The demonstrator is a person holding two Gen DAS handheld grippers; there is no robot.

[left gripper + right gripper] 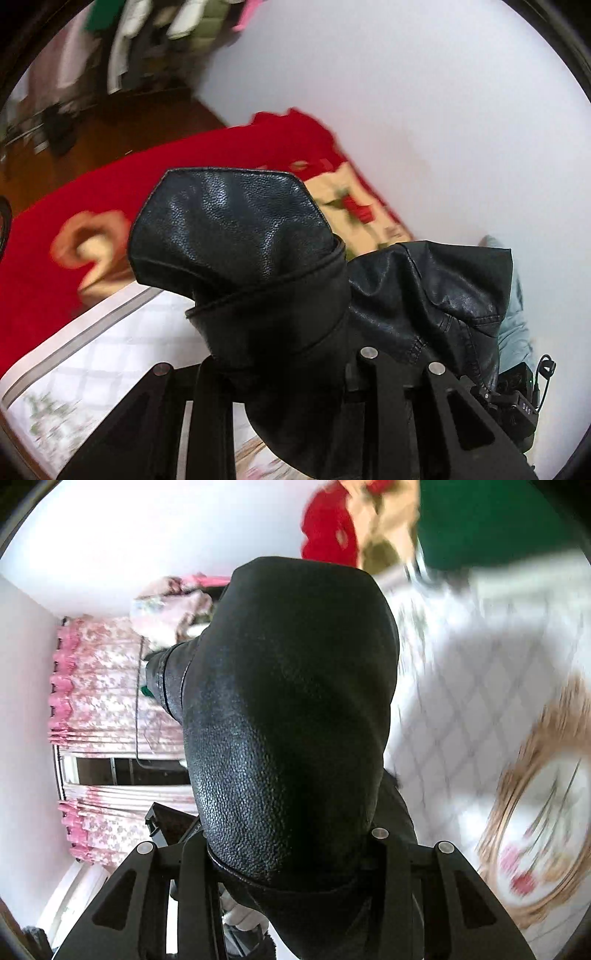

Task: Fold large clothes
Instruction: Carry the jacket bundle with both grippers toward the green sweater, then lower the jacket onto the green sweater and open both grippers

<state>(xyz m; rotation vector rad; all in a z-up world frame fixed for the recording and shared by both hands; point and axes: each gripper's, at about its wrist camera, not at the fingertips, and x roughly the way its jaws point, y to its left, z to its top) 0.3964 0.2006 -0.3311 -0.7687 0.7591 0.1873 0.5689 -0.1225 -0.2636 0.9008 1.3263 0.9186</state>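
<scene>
A black leather jacket (236, 236) is held up in the air by both grippers. In the left wrist view my left gripper (288, 373) is shut on a bunched part of it, and a pointed flap stands up in front of the camera. More of the jacket hangs to the right (436, 295). In the right wrist view my right gripper (291, 849) is shut on another fold of the jacket (291, 701), which fills the middle of the view. The fingertips of both grippers are hidden by the leather.
A bed with a white quilted cover (122, 354) and a red blanket (155, 170) lies below. Clothes hang on a rack (155, 40) at the back. Pink floral curtains and a window (107, 709) show in the right wrist view, and a green cloth (491, 520).
</scene>
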